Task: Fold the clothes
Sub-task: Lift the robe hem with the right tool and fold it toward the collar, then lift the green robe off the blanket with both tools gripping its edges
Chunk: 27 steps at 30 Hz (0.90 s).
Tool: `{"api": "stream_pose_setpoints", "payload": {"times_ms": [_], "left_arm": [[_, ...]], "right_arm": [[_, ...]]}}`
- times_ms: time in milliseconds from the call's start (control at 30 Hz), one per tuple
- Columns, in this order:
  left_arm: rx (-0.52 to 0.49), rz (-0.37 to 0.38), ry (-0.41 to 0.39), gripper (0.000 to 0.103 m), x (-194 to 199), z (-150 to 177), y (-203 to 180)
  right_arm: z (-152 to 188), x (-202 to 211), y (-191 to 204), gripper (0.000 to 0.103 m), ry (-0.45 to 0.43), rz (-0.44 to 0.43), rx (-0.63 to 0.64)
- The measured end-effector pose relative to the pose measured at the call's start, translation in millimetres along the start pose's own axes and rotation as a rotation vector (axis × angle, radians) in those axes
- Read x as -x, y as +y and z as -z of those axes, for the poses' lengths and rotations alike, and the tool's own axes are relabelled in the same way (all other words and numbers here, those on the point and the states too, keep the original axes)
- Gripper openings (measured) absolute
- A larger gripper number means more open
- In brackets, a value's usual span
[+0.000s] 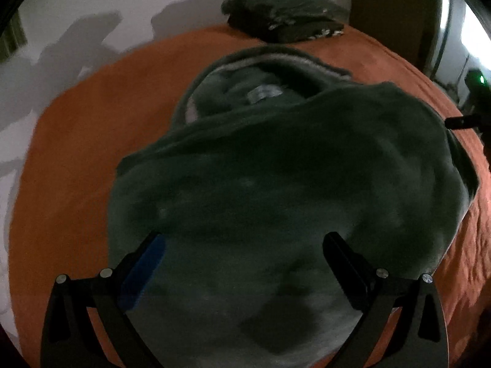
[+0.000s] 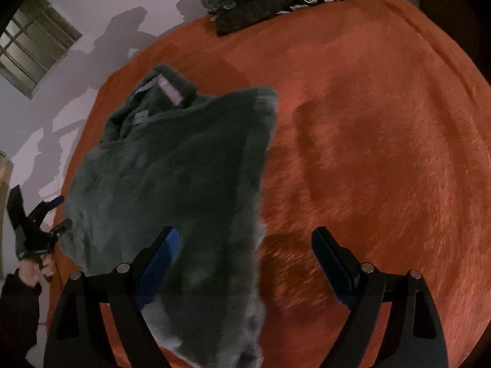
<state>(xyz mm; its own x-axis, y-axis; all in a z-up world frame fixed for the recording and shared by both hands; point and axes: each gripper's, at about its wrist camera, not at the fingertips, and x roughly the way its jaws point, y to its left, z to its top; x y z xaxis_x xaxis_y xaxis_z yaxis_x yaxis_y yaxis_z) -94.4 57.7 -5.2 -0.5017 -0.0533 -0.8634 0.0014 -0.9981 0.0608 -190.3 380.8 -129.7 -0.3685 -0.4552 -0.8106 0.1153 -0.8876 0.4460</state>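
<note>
A dark green fleece garment (image 1: 276, 178) is lying spread on the orange blanket (image 1: 76, 159) in the left wrist view, filling most of the middle, with its collar end pointing away and a small pale label (image 1: 263, 93) showing inside the neck. Its pile is looking soft and blotchy, and the near part is blurring into grey. The left gripper (image 1: 242, 263) is hovering over the near part with both fingers spread wide, gripping nothing; whether the fingertips are touching the fleece cannot be told. One stack of folded dark clothes (image 1: 285, 18) is sitting at the far edge of the blanket, against the white wall (image 1: 92, 6); how many pieces it is holding is hard to make out. At the right rim a black tip of the other tool is poking in, mostly cut off. In the right wrist view the same single fleece garment (image 2: 172, 178) is lying on the left part of the orange blanket (image 2: 383, 122), its straight side edge running down between the fingers of the right gripper (image 2: 245, 254), which are standing wide apart and holding nothing. The bottom hem is running out of view. The folded stack (image 2: 270, 0) is sitting at the top, partly cropped. The left gripper (image 2: 58, 211) is showing small at the left edge, beside the garment, held by a hand (image 2: 33, 271), fingers parted.
</note>
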Motion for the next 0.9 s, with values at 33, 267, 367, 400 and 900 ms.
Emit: {"api": "stream_pose_setpoints", "payload": {"times_ms": [33, 267, 367, 400, 900], "left_arm": [[0.041, 0.006, 0.017, 0.103, -2, -1, 14], [0.368, 0.065, 0.107, 0.103, -32, -1, 127], [0.456, 0.109, 0.119, 0.103, -48, 6, 155], [0.472, 0.139, 0.121, 0.103, -51, 8, 158], [0.575, 0.435, 0.146, 0.102, -96, 10, 172]], "right_arm": [[-4, -4, -7, 0.088, 0.010, -0.039, -0.014], [-33, -35, -38, 0.088, 0.043, -0.166, -0.087], [-41, -47, -42, 0.088, 0.048, -0.224, -0.121], [-43, -50, -42, 0.088, 0.053, -0.237, -0.123], [-68, -80, -35, 0.074, 0.115, -0.347, -0.160]]}}
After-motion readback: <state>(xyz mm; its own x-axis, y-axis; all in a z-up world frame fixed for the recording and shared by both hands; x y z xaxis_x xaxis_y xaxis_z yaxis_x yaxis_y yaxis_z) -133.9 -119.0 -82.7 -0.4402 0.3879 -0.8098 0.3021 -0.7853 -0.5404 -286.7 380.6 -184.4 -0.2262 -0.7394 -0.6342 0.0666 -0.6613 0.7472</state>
